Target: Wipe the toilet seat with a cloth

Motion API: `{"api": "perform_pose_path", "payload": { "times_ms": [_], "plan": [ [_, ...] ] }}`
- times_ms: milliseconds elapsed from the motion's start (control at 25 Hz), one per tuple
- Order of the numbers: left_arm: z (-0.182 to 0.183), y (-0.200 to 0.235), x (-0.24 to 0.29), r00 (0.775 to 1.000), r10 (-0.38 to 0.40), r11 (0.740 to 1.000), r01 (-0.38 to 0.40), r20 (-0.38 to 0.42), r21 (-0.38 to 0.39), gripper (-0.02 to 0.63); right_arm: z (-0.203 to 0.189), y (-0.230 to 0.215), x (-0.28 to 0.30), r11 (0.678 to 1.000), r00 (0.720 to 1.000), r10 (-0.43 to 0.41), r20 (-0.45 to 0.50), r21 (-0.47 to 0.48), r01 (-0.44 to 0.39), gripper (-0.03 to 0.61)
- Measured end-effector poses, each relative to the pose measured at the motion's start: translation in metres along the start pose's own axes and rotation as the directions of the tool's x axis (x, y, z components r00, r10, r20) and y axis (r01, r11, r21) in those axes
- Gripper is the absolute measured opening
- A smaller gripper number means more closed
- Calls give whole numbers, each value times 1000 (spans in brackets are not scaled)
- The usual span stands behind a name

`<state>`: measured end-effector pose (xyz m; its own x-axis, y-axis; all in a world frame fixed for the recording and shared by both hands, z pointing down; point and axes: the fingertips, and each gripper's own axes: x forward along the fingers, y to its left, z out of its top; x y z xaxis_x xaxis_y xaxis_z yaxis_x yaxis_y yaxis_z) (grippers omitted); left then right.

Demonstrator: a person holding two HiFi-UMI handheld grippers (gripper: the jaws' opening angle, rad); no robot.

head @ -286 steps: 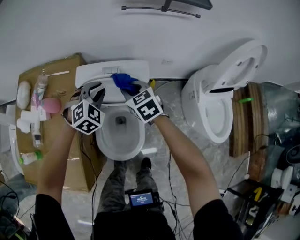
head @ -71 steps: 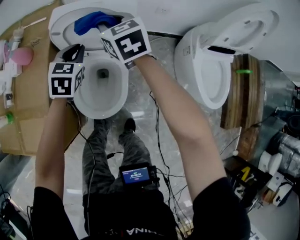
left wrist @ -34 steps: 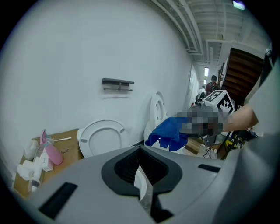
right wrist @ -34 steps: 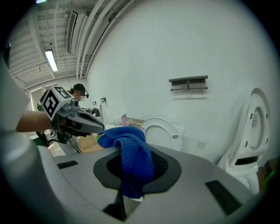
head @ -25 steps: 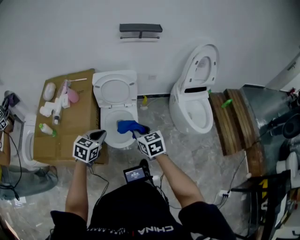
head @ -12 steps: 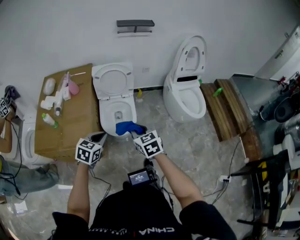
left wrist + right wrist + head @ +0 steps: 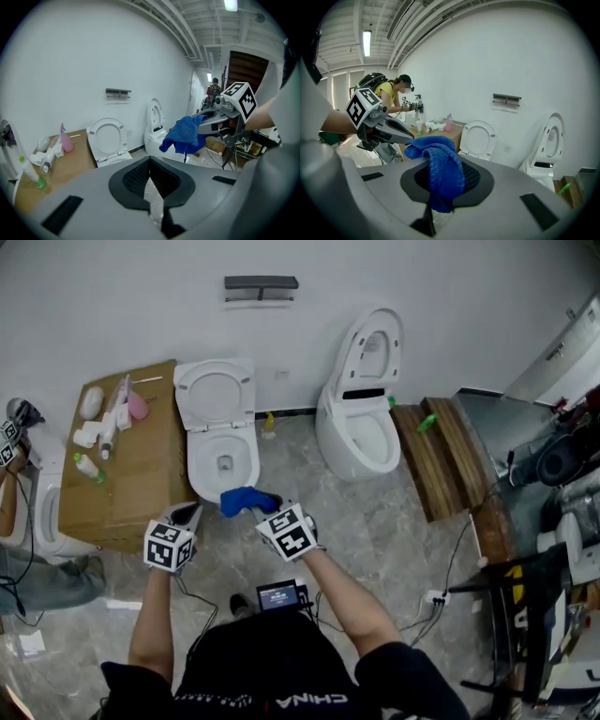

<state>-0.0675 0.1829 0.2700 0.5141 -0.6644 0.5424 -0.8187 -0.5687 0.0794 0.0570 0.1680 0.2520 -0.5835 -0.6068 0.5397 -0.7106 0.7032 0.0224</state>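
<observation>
The blue cloth (image 7: 442,171) is held by the right gripper (image 7: 265,507), whose jaws are clamped on a bunched fold of it. A thick part bulges over the top of the jaws and a short tail hangs below them. In the head view the cloth is in the middle of the frame, just below the front rim of the white toilet (image 7: 202,463) with the raised lid, and it seems not to touch it. The left gripper (image 7: 187,514) is near, to the lower left of the cloth, with its jaws together and nothing between them. The cloth looks soft, light and limp, so I think it will drape and fold easily. The hold on a bunched fold seems secure, but the loose tail could drag into the bowl.
</observation>
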Motion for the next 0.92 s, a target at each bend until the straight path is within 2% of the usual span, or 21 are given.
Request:
{"api": "perform_pose_path", "payload": {
  "times_ms": [280,480,920],
  "plan": [
    [8,-28,12,1000,-23,1000,23,6,2,12,-12,-14,-8,1000,1000,15,3,-1,-15,54],
    [15,-35,17,1000,-13,1000,13,3,28,12,-12,-18,-12,1000,1000,24,11,-13,-24,54],
    [17,-44,17,1000,21,999,-21,14,36,12,-14,-20,-22,1000,999,29,22,-7,-29,54]
  ]
}}
